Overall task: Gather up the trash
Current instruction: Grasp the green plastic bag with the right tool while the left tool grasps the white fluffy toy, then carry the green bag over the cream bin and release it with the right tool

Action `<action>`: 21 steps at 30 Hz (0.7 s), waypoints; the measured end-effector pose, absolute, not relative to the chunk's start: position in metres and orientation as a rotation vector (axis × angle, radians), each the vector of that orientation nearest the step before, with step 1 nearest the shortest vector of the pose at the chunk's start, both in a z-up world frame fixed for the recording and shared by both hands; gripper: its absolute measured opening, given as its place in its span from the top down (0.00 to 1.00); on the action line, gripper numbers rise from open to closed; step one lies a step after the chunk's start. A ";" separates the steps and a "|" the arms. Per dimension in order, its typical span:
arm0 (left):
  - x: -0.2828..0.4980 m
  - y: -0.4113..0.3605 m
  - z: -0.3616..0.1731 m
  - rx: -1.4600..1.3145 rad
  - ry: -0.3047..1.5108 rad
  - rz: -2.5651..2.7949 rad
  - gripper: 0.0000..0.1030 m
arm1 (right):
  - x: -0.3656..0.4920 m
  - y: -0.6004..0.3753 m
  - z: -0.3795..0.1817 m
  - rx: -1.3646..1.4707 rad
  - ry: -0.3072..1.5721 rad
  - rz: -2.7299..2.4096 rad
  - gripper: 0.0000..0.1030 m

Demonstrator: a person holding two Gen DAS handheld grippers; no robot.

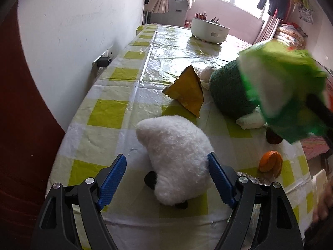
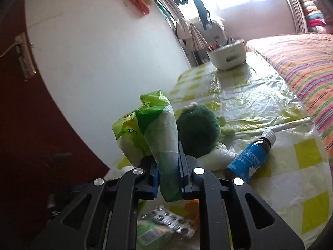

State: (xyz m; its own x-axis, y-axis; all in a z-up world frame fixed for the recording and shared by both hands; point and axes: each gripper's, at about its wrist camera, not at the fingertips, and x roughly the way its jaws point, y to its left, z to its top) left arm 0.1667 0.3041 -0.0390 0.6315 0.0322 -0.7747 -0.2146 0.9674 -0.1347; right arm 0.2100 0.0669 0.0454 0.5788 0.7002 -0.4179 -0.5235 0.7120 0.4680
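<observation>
The green wrapper (image 1: 287, 91) is motion-blurred at the left wrist view's right side. It hides part of the brown bottle (image 1: 273, 136). The blister pack (image 2: 172, 221), near, sits blurred behind the right gripper's frame.

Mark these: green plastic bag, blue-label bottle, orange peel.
green plastic bag (image 2: 166, 137): right wrist view, clear panel above the fingers.
blue-label bottle (image 2: 248, 159): right wrist view, middle of the blue label.
orange peel (image 1: 270, 163): left wrist view, outer orange skin.
</observation>
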 end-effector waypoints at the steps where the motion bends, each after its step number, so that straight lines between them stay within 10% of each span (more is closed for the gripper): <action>1: 0.170 0.303 -0.042 -0.228 0.886 0.140 0.25 | 0.205 0.065 0.049 0.303 0.611 0.734 0.87; 8: 0.185 0.296 -0.051 -0.256 0.906 0.118 0.27 | 0.175 0.038 0.060 0.289 0.561 0.723 0.87; 13: 0.191 0.287 -0.048 -0.266 0.883 0.117 0.59 | 0.168 0.004 0.058 0.299 0.537 0.670 0.87; 21: 0.176 0.258 -0.018 -0.192 0.759 0.139 0.61 | 0.162 -0.047 0.056 0.300 0.505 0.564 0.86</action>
State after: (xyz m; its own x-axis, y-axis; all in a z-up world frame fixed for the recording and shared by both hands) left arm 0.1761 0.2582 -0.0176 0.7180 0.0555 -0.6938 -0.1933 0.9735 -0.1222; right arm 0.1624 -0.0472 0.0555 0.7291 0.5754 -0.3706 -0.4322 0.8069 0.4026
